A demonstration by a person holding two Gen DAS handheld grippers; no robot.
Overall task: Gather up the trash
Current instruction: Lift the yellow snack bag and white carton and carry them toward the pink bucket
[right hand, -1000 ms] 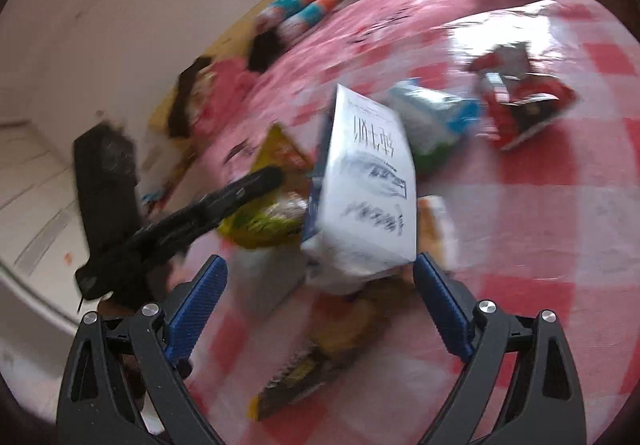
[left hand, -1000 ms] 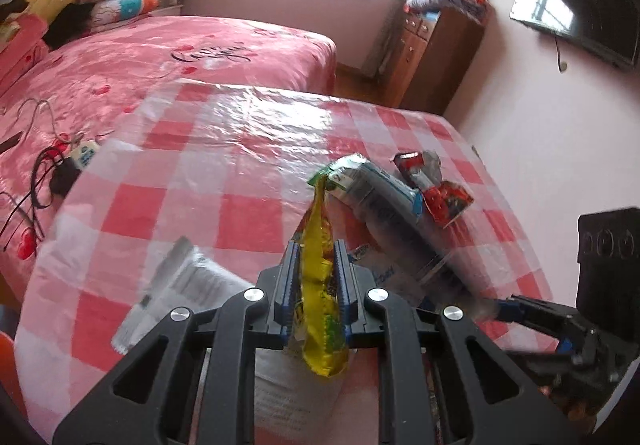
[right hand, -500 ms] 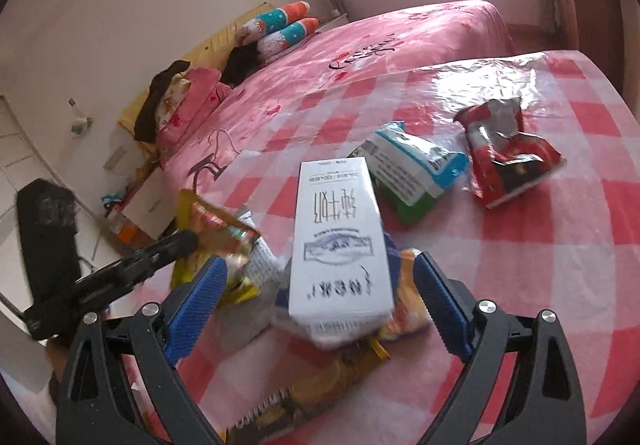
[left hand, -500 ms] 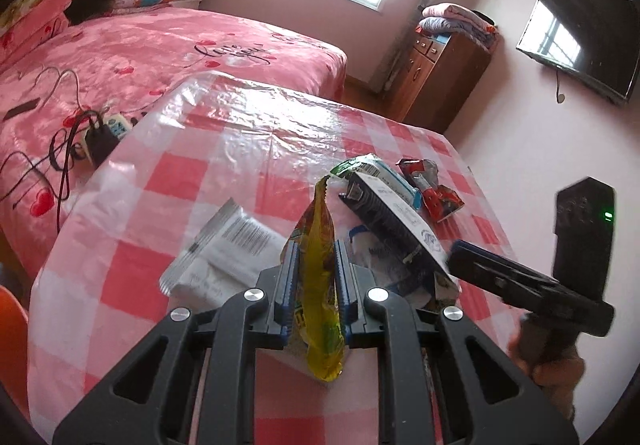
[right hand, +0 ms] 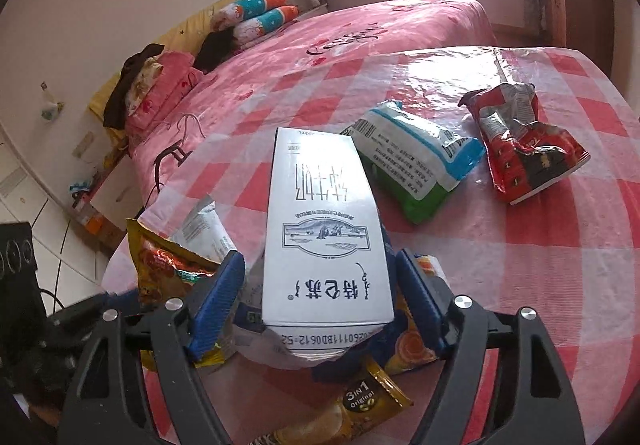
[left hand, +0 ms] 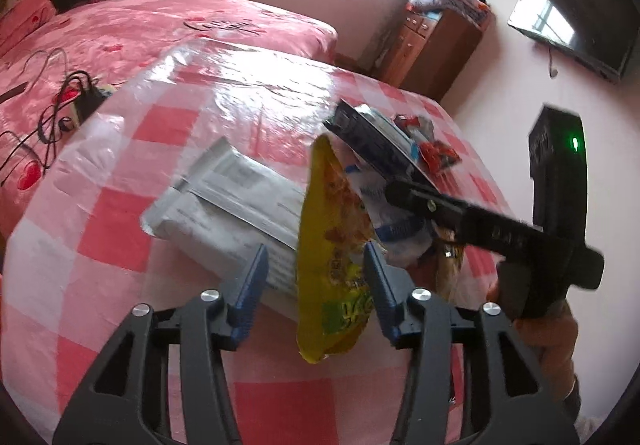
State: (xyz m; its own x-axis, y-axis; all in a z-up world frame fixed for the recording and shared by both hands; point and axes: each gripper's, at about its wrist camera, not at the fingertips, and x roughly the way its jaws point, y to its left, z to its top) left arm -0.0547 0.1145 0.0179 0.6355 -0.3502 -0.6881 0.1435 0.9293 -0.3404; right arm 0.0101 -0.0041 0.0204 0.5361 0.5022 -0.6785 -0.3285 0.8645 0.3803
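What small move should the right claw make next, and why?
Probably lower the carton onto the pile and open the right claw. The carton is held just above the wrappers gathered under it, and the left claw is open around its yellow bag there.

The white milk carton [right hand: 326, 229] bears upside-down Chinese characters 特仑苏 and 纯牛奶, with a printed code along its near edge reading partly 0260111BD0612, while the gold sachet [right hand: 360, 401] just nearer reads "3IN1 Original".
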